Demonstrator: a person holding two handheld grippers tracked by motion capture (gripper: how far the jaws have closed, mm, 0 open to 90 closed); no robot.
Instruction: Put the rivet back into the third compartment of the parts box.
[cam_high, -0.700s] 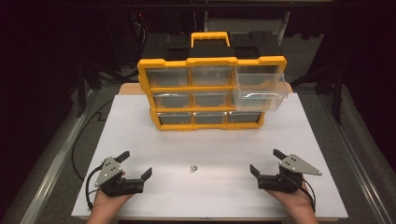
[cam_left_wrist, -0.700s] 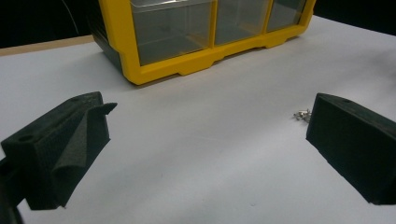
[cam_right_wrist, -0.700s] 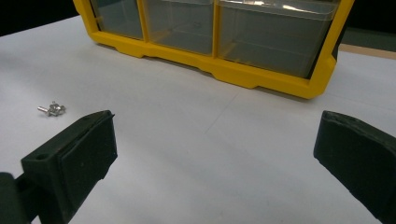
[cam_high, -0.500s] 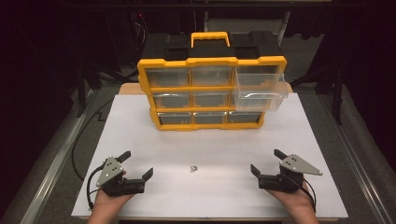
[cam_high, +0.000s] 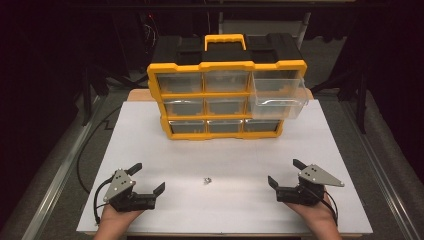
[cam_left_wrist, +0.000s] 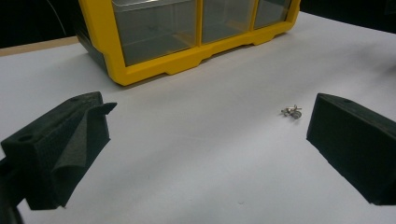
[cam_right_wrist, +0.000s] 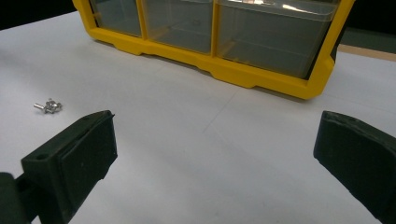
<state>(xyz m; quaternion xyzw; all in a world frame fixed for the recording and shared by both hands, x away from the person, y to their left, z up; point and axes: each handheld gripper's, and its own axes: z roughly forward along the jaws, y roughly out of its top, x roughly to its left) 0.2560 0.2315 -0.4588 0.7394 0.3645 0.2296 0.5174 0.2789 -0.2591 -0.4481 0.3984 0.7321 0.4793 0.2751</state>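
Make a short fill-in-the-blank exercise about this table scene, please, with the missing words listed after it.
1. The small metal screw lies on the white table between the two ____.
2. The organizer has a frame of ____ colour.
3. The drawer at the top right of the organizer is pulled ____.
4. The left gripper and the right gripper both have their jaws ____.

Missing words: grippers; yellow; out; open
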